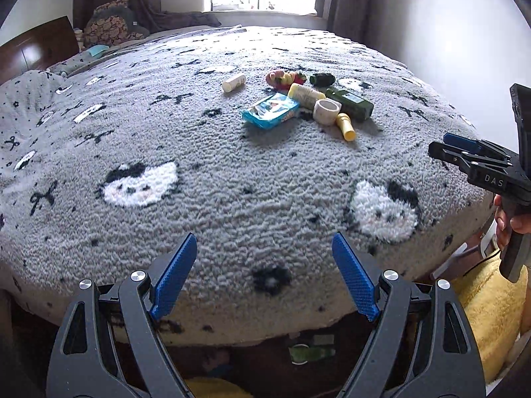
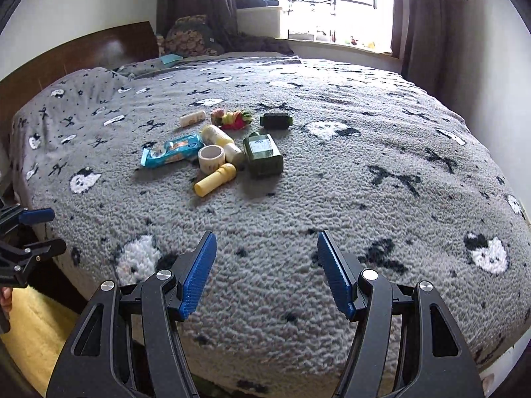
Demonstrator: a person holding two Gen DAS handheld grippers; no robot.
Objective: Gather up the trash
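Observation:
A pile of trash lies mid-bed: a blue wet-wipe pack [image 1: 270, 111] [image 2: 172, 154], a tape roll [image 1: 327, 111] [image 2: 211, 157], a yellow tube [image 1: 346, 127] [image 2: 215, 179], a green flat bottle [image 1: 350, 103] [image 2: 264, 154], a cream bottle [image 1: 303, 94] [image 2: 217, 135], a small white bottle [image 1: 234, 83] [image 2: 191, 118], a colourful wrapper [image 1: 285, 78] [image 2: 232, 118] and a dark green cap [image 1: 322, 79] [image 2: 276, 121]. My left gripper [image 1: 265, 275] is open and empty over the bed's near edge. My right gripper [image 2: 265, 272] is open and empty, well short of the pile; it also shows in the left wrist view [image 1: 464, 152].
The grey fleece blanket [image 1: 232, 182] [image 2: 332, 182] with cat faces covers the bed. Pillows and a wooden headboard [image 2: 83, 53] are at the left, a window [image 2: 332, 0] and curtains behind. A yellow cloth [image 1: 491, 301] lies below the bed's edge.

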